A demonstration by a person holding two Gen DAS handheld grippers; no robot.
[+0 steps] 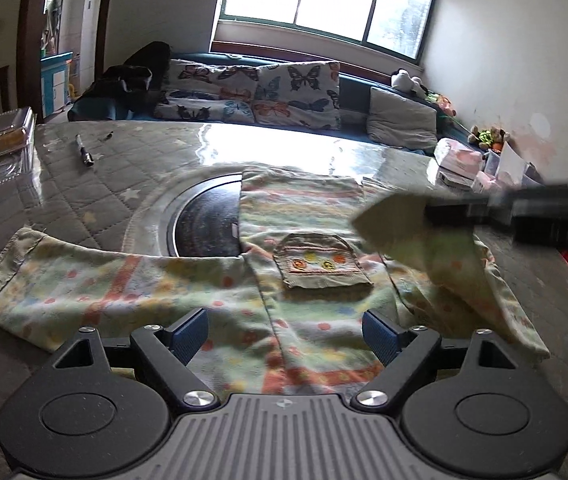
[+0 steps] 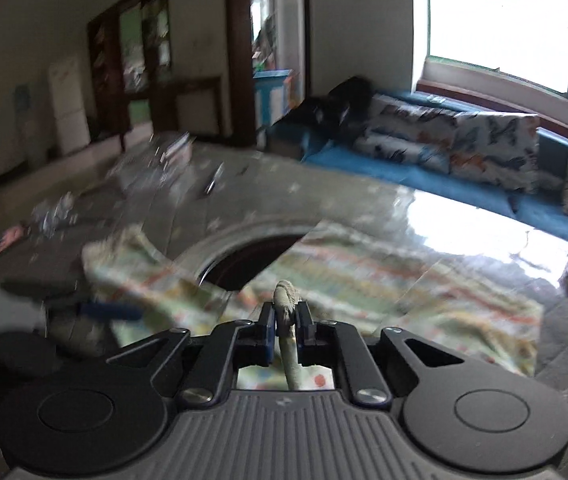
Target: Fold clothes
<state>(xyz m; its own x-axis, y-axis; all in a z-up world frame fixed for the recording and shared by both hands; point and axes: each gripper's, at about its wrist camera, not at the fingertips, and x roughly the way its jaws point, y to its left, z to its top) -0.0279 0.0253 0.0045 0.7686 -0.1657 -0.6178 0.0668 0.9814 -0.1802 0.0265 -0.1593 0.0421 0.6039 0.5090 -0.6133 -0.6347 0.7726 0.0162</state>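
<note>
A child's striped, dotted shirt point(image 1: 299, 216) with a small chest pocket point(image 1: 319, 268) lies spread on the quilted table point(image 1: 84, 184). Its left sleeve point(image 1: 64, 280) lies flat. My left gripper point(image 1: 285, 334) is open and empty, low over the shirt's lower part. My right gripper point(image 1: 431, 214) comes in from the right, blurred, and holds the right sleeve cuff point(image 1: 395, 220) lifted above the shirt. In the right wrist view the right gripper point(image 2: 285, 320) is shut on that cuff point(image 2: 284, 304), with the shirt point(image 2: 383, 280) below. The left gripper's blue pad point(image 2: 112, 310) shows at the left.
A round dark inset point(image 1: 204, 224) sits in the table, partly under the shirt. A pen point(image 1: 84, 150) and a clear plastic box point(image 1: 0, 148) lie at the far left. Boxes and papers point(image 1: 479, 164) stand at the far right. A sofa with cushions point(image 1: 268, 96) is behind.
</note>
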